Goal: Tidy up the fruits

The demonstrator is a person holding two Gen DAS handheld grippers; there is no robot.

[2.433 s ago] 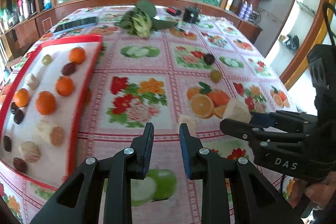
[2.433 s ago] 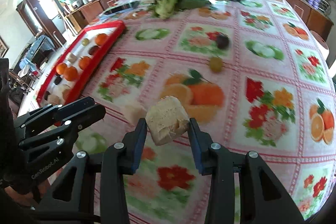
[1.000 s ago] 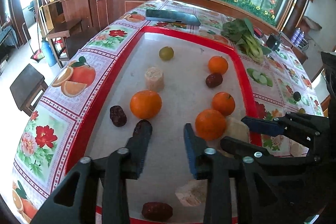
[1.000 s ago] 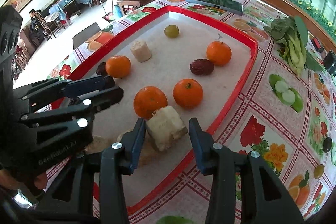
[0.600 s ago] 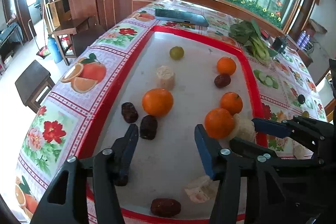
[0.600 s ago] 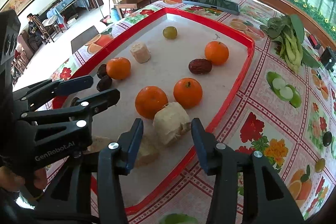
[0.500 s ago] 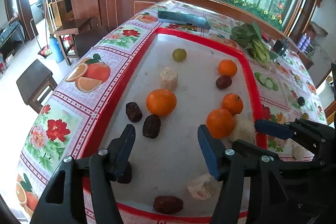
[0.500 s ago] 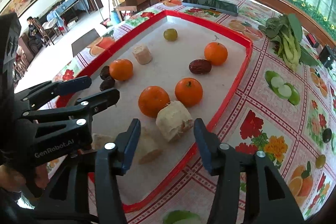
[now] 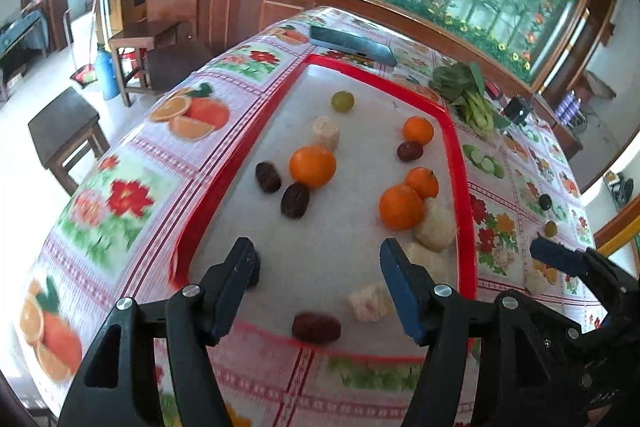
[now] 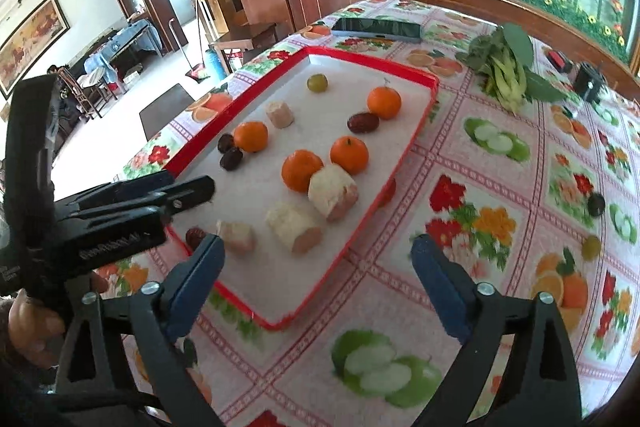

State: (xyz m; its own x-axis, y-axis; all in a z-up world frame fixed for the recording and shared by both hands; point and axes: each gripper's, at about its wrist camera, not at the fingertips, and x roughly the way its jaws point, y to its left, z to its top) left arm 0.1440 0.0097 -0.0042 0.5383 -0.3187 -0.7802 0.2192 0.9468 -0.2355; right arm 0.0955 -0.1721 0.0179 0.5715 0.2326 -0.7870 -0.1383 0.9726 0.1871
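Observation:
A red-rimmed white tray holds several oranges, dark dates, a green fruit and pale cut chunks. One pale chunk lies against an orange near the tray's right rim. My right gripper stands open and empty above the tray's near corner. In the left wrist view my left gripper is wide open and empty over the tray's near end, behind a date. Loose on the cloth are a dark fruit, a green fruit and a pale chunk.
A phone lies beyond the tray's far end. Leafy greens and a small black box sit at the back. The table edge drops off just left of the tray, with a stool on the floor below.
My right gripper carried the pale chunk over the tray, opened and left it beside an orange, then drew back. My left gripper opened wider and also pulled back.

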